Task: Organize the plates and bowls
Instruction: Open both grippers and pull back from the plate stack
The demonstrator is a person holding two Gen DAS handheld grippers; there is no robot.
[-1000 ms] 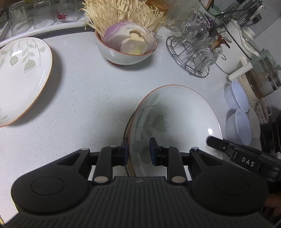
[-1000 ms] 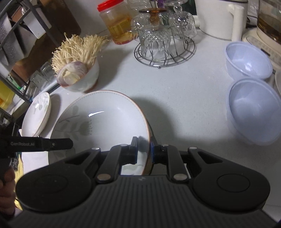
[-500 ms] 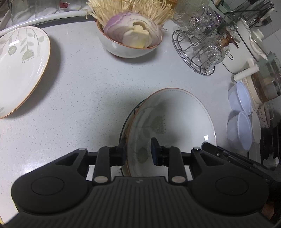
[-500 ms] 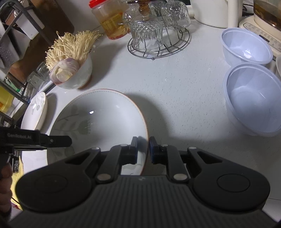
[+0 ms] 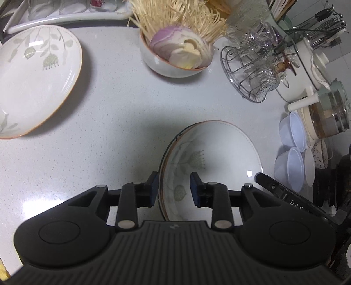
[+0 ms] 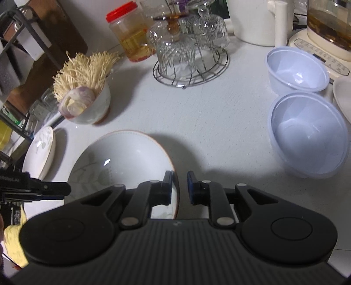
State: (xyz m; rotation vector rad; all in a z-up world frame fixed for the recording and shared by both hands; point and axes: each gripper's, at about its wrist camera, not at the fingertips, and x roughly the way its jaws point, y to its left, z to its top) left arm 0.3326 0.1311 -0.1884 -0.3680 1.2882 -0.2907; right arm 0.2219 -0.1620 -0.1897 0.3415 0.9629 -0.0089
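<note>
A white plate with a leaf pattern and orange rim (image 5: 219, 151) lies on the counter, also in the right wrist view (image 6: 122, 162). My left gripper (image 5: 174, 188) straddles its left rim with the jaws parted wider than the rim. My right gripper (image 6: 178, 188) straddles its right rim, jaws slightly apart. A second matching plate (image 5: 37, 76) lies far left, also seen in the right wrist view (image 6: 40, 151). Two pale blue plastic bowls (image 6: 307, 133) (image 6: 296, 68) stand at the right.
A bowl of enoki mushrooms and onion (image 5: 177, 54) stands at the back. A wire rack of glass cups (image 6: 188, 50) is behind, with a red-lidded jar (image 6: 129, 32), a white kettle (image 6: 254, 19) and a glass-pot appliance (image 6: 324, 32).
Both grippers have loosened their jaws from the plate rim; the plate has come down to the counter. The views shifted slightly back.
</note>
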